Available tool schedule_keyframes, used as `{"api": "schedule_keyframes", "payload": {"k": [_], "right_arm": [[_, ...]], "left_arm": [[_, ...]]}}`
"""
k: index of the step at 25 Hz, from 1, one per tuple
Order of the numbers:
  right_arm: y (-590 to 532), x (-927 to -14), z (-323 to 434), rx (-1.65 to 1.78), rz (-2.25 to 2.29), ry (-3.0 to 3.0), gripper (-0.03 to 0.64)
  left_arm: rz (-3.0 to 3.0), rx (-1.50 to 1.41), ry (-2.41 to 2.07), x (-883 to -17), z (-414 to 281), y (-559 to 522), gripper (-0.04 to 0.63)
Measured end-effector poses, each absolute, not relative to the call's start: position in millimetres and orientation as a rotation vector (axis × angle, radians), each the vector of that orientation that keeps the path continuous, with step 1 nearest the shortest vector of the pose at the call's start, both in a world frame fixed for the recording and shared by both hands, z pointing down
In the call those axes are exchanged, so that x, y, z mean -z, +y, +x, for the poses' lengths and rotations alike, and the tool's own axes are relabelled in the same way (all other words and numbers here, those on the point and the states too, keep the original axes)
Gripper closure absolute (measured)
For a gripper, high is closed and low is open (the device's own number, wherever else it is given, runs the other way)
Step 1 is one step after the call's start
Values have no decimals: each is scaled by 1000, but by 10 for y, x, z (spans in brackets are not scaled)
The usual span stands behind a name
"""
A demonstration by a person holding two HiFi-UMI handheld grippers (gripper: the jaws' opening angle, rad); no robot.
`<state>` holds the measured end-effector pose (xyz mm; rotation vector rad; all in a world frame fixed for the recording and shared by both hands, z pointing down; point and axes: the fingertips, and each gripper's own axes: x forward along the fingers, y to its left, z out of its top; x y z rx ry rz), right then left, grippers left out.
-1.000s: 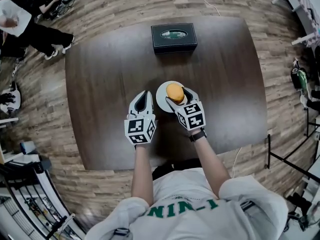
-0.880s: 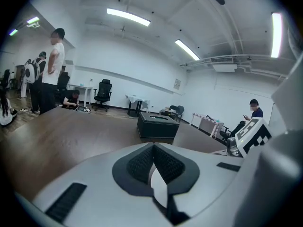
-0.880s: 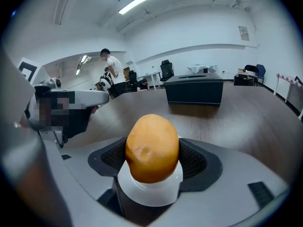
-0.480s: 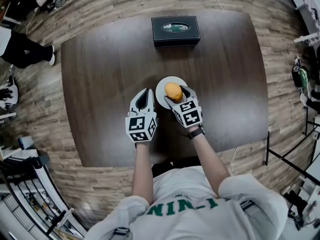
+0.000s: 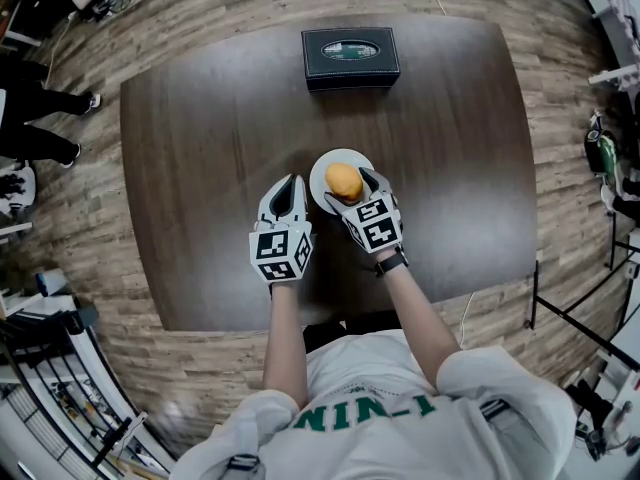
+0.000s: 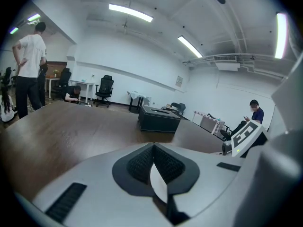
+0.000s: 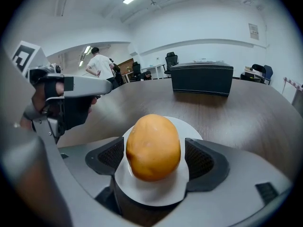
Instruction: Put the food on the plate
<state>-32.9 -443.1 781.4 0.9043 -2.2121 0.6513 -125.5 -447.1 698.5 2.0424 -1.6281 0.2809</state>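
An orange-yellow, egg-shaped piece of food [image 5: 344, 182] [image 7: 153, 147] rests on a small white plate [image 5: 322, 173] [image 7: 151, 195] in the middle of the dark wooden table [image 5: 200, 148]. My right gripper [image 5: 350, 188] [image 7: 154, 157] straddles the food from the near side. Its jaws are opening, with the food between them and a thin gap at the right pad. My left gripper [image 5: 290, 182] [image 6: 152, 148] is shut and empty, just left of the plate, with its tips pointing away from me.
A black box [image 5: 350, 56] [image 6: 158, 118] [image 7: 202, 78] with a green label stands at the table's far edge. The table edge lies close behind both grippers. People and office chairs are beyond the table on the left.
The right gripper's jaws have parted slightly around the food on the plate. Both grippers hold nearly the same place. A person at the far left has walked farther off.
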Motion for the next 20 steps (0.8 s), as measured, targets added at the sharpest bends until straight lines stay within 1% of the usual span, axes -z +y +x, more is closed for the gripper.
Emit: {"api": "schedule_keyframes", "payload": {"k": [4, 7, 16, 20], "right_arm": [[-4421, -7794, -355, -635, 904, -2233, 150], [-4424, -7771, -367, -637, 913, -2244, 120], [-4441, -7591, -170, -674, 1025, -2251, 121], [-4415, -7398, -37, -663, 1102, -2258, 155]], "left_arm": [[2035, -282, -1630, -6994, -1265, -4436, 584], [2033, -283, -1633, -6982, -1288, -4427, 584], [2049, -295, -1642, -6828, -1338, -4303, 584], [2065, -291, -1651, -6702, -1371, -4200, 584]]}}
